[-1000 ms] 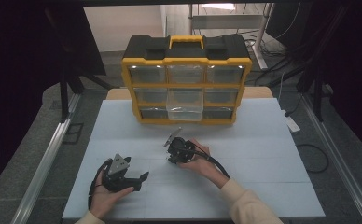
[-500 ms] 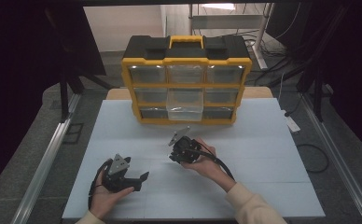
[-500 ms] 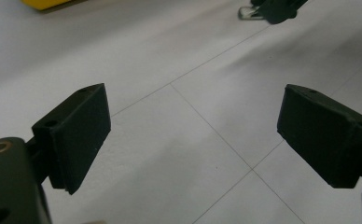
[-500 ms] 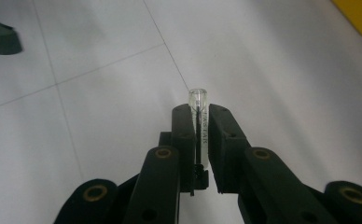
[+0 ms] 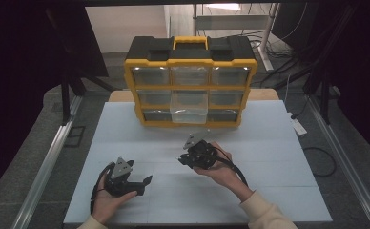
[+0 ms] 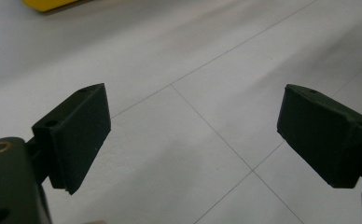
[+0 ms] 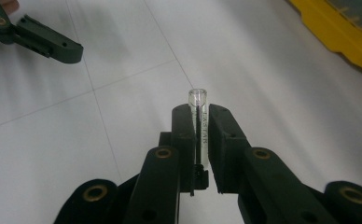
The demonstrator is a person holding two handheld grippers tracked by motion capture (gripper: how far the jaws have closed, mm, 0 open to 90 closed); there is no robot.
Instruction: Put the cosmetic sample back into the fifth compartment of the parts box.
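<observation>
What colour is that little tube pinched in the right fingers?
Clear glass tube with faint lettering; right gripper view shows it best.

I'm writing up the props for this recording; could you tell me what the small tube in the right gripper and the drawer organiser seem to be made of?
Tube: clear and glossy, with printed lettering; glass or clear plastic, I cannot tell which. The right gripper is clamped on it.
Drawer organiser: apparently moulded plastic, with a yellow frame, black top and see-through drawer fronts.

High view looks forward and down from six o'clock; both gripper views skim close over the shared white tiled tabletop.
</observation>
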